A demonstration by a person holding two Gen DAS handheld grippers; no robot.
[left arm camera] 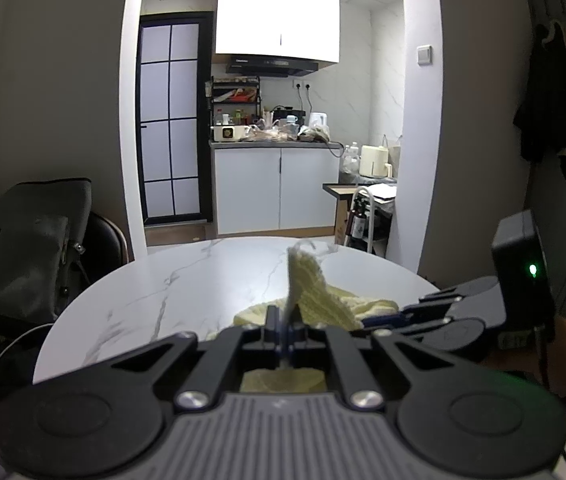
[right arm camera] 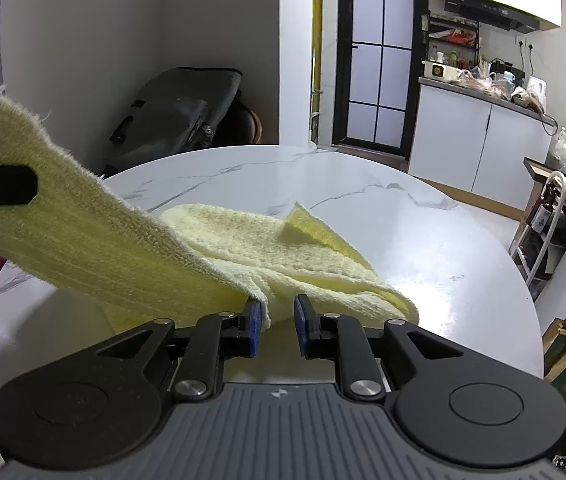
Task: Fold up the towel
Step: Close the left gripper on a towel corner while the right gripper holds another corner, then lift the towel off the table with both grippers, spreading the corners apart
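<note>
On the marble counter (right arm camera: 423, 240) your pale yellow towel (right arm camera: 267, 248) lies rumpled, one corner lifted leftward, pinched by your left tool (left arm camera: 283, 320); your right tool (right arm camera: 277, 320) stands spread at its near edge.

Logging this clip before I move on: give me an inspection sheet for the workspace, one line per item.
Surface: round marble table, bare around the towel.
Job's things: yellow towel, rumpled, one corner lifted off the table.
Clutter: nothing seen on the table.
Grippers: left claw shut on the lifted towel corner; right claw open at the towel's near edge, pads not pressing.
Cables: thin white cable hanging left of the table.
Surroundings: grey bag on a chair beyond the table; kitchen counter crowded; coats hung on the wall.
</note>
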